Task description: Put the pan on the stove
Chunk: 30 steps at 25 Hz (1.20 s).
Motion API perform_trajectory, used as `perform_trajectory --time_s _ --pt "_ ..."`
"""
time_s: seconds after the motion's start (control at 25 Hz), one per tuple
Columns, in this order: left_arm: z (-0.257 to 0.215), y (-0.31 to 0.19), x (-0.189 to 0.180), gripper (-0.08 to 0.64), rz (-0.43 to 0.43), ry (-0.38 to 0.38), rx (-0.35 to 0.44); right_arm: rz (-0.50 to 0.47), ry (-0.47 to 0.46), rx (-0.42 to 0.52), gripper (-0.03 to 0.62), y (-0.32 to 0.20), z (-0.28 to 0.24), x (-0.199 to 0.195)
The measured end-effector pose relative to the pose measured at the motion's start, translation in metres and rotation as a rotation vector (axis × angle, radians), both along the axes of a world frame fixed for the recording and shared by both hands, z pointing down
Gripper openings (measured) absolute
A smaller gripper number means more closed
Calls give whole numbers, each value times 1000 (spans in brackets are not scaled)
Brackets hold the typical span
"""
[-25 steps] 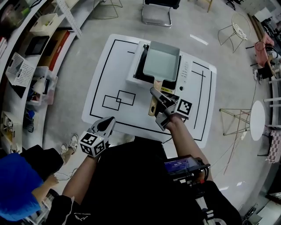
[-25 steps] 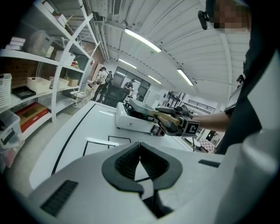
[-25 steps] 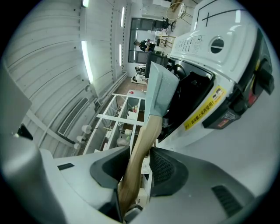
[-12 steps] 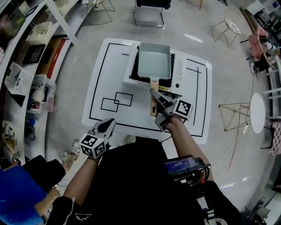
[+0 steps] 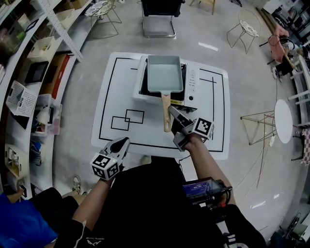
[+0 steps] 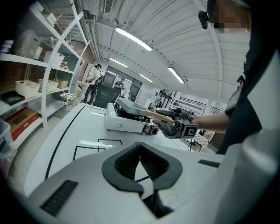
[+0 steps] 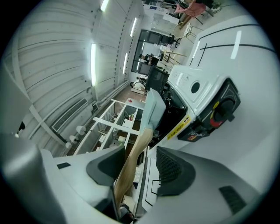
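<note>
The pale green square pan (image 5: 165, 73) sits on the white stove (image 5: 193, 82) at the far side of the table, its wooden handle (image 5: 166, 114) pointing toward me. My right gripper (image 5: 173, 124) is at the handle's near end. Its jaws have just been opening and stand apart, with the handle (image 7: 131, 164) running between them and lying close to the left one, not pressed. The right gripper view looks along the handle to the pan (image 7: 154, 111) and stove (image 7: 197, 87). My left gripper (image 5: 121, 144) hangs shut and empty at the table's near edge, its pads (image 6: 140, 151) meeting.
The white table (image 5: 121, 82) has black outlines, including two overlapping rectangles (image 5: 128, 119) at its left. Shelving with bins (image 5: 29, 92) runs along the left. Chairs (image 5: 157, 14) stand beyond the table, a small round table (image 5: 283, 126) is at the right, and a person in blue (image 5: 19, 227) is at lower left.
The right gripper's jaws have spread apart from the handle, and the gripper has drawn back a little toward me. The pan stays on the stove. The left gripper has barely moved.
</note>
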<state>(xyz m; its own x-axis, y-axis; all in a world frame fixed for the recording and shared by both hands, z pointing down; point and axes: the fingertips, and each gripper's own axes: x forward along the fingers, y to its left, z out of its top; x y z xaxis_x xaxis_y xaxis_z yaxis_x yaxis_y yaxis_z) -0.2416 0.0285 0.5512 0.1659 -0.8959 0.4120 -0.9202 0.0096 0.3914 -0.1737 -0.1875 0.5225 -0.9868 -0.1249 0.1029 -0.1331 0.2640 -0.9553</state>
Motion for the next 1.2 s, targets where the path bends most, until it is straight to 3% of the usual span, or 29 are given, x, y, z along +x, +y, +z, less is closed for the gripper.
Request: perform_trajectory --time_s 0.16,0.32,0.48,0.84,1.2 --pt "0 -3 1 9 11 -3 6 43 29 28 225 -5 -1 20" --pt "-4 -11 0 9 19 -4 26 88 52 105 117 -11 -9 42" --pt "-9 -22 3 9 39 -5 49 115 61 197 51 -14 -21 62" --pt "-23 -40 15 9 88 -9 97 109 176 475 28 -4 -38 105" --pt "-25 -44 30 9 124 -12 108 89 309 668 26 21 -30 147"
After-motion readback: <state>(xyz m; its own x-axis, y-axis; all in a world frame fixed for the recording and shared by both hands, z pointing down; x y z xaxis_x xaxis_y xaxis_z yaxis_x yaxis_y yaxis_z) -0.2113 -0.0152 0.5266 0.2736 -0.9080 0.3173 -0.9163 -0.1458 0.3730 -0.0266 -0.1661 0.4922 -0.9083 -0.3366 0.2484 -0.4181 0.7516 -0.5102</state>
